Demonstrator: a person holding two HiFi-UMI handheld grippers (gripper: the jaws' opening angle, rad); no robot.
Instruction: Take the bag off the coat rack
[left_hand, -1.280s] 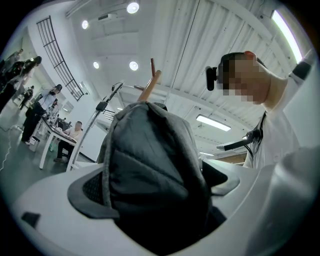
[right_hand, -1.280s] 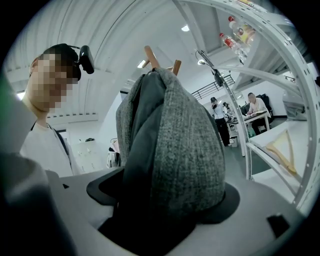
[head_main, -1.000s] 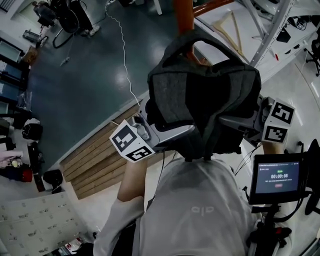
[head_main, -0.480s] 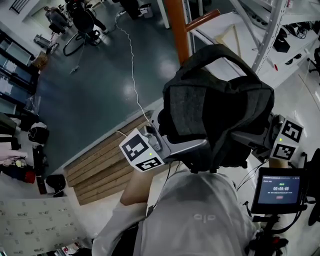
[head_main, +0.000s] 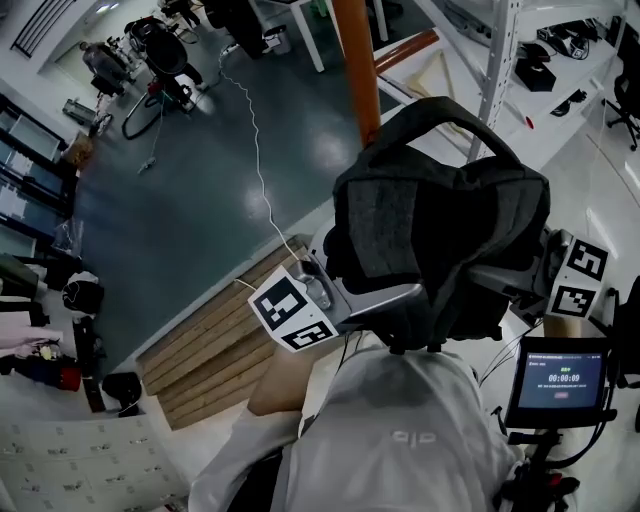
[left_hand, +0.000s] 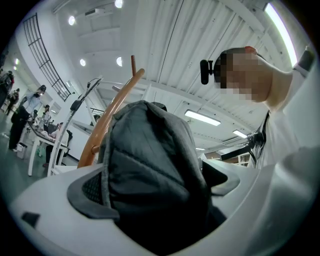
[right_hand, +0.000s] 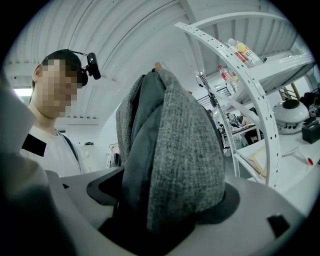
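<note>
A dark grey backpack (head_main: 440, 235) hangs in front of the person's chest, held from both sides, its top handle (head_main: 455, 112) arching free. My left gripper (head_main: 385, 300) is shut on the bag's left side, my right gripper (head_main: 500, 280) on its right. The orange coat rack pole (head_main: 355, 50) stands just behind the bag, with a peg (head_main: 405, 48) slanting off it. In the left gripper view the bag (left_hand: 150, 170) fills the left gripper (left_hand: 155, 200), and the wooden rack (left_hand: 112, 115) rises behind. The right gripper (right_hand: 165, 205) pinches the bag's grey fabric (right_hand: 182, 150).
White metal shelving (head_main: 505, 50) stands to the right, also seen as a shelf frame (right_hand: 250, 95) carrying bottles. A small monitor on a stand (head_main: 560, 378) sits low right. Wooden planks (head_main: 210, 340) lie on the floor at the left, with a white cable (head_main: 255, 150) trailing across it.
Both grippers keep their hold on the bag. The bag's handle now stands a little further right of the orange pole, and the head view has shifted, showing more of the room.
</note>
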